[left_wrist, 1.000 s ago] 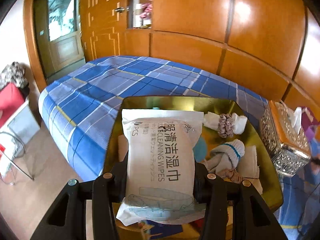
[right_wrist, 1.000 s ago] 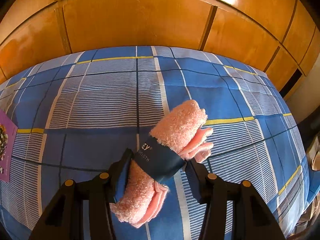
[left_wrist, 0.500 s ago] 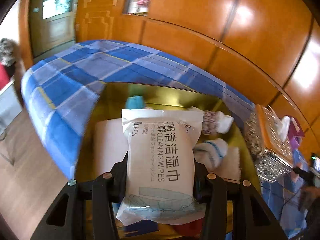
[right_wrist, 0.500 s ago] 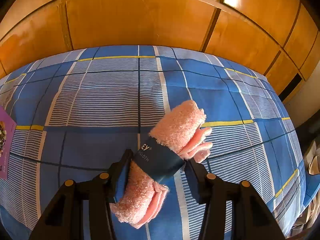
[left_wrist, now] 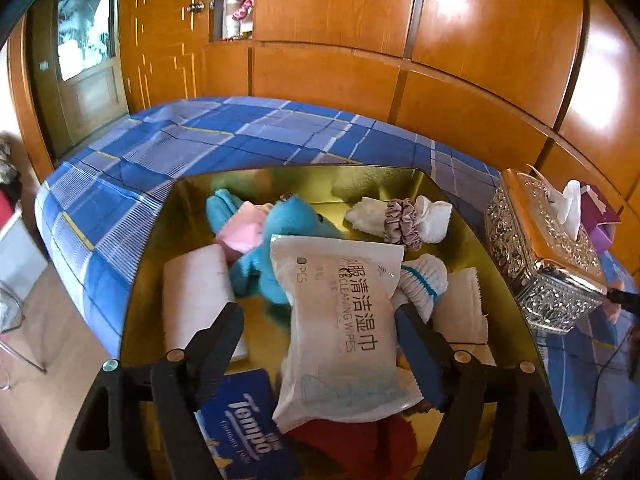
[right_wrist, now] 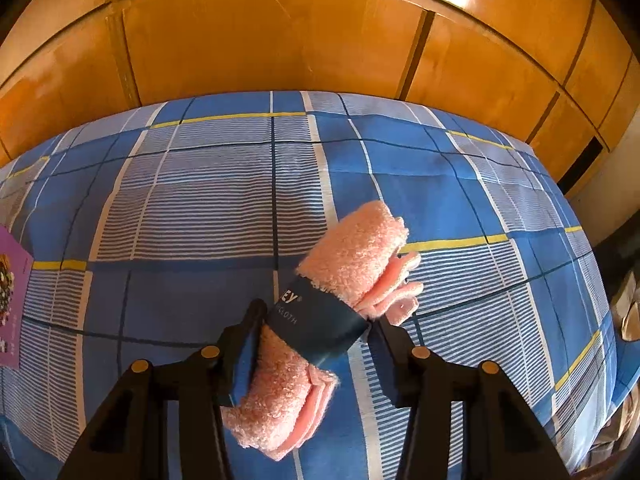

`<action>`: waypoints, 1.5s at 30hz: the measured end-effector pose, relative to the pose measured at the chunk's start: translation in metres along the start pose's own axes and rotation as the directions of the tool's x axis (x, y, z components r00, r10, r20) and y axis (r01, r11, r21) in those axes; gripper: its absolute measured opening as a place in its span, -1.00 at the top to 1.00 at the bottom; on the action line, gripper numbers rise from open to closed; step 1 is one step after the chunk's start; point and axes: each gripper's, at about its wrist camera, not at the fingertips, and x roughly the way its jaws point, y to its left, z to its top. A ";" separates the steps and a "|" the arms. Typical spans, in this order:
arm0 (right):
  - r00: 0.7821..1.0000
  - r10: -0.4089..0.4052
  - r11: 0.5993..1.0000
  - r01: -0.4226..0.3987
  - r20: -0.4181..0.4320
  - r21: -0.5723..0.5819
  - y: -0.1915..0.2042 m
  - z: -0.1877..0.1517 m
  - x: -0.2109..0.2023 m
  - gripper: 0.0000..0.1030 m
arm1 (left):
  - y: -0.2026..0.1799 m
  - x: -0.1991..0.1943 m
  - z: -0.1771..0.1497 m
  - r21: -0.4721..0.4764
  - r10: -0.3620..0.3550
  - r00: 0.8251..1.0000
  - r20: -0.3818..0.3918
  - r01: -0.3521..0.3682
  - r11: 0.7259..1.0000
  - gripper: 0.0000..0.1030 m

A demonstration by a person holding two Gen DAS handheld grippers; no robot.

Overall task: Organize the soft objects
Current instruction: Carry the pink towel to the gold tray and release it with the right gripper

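In the left wrist view a white pack of cleaning wipes (left_wrist: pixel 344 332) lies tilted between the fingers of my left gripper (left_wrist: pixel 318 312), over a gold tray (left_wrist: pixel 192 200). The jaws are opening. The left finger stands clear of the pack and the right finger is just beside its edge. In the tray lie a blue plush toy (left_wrist: pixel 288 220), rolled white socks in a scrunchie (left_wrist: pixel 400 220), a striped white sock (left_wrist: pixel 424 280) and a white folded cloth (left_wrist: pixel 196 292). My right gripper (right_wrist: pixel 318 318) is shut on a rolled pink towel (right_wrist: pixel 352 252) at its dark blue band, above the plaid bed (right_wrist: pixel 200 200).
A blue Tempo tissue pack (left_wrist: pixel 248 428) and something red (left_wrist: pixel 352 448) lie at the tray's near end. A silver tissue box (left_wrist: pixel 544 256) stands right of the tray. A purple card (right_wrist: pixel 12 300) lies at the bed's left edge. Wooden wardrobe panels rise behind the bed.
The left jaws have spread apart and let go of the wipes pack, which has tipped to the right over the tray. The right gripper and its towel have not moved.
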 end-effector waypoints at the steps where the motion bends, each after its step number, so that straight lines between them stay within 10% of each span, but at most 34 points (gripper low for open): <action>1: 1.000 0.003 1.000 -0.003 0.000 0.009 -0.001 0.000 0.000 0.06 | 0.001 -0.002 -0.001 0.006 0.012 1.000 0.005 -0.012 1.000 -0.55; 16: 0.995 0.014 0.996 -0.006 0.094 -0.087 0.037 0.073 -0.054 0.10 | 0.003 -0.027 -0.002 0.061 0.058 0.996 0.070 -0.062 0.996 -0.67; 25: 0.949 0.166 0.945 -0.076 0.269 -0.318 0.132 0.125 -0.150 0.10 | 0.002 -0.030 -0.006 0.065 0.048 0.996 0.070 -0.053 0.996 -0.68; 35: 0.810 0.548 0.680 -0.286 0.210 -0.675 0.271 0.066 -0.239 0.10 | 0.000 -0.031 -0.008 0.074 0.048 0.996 0.072 -0.053 0.996 -0.68; 45: 0.744 0.666 0.397 -0.417 -0.056 -0.817 0.349 -0.032 -0.252 0.10 | 0.003 -0.031 -0.007 0.068 0.051 0.996 0.076 -0.056 0.996 -0.69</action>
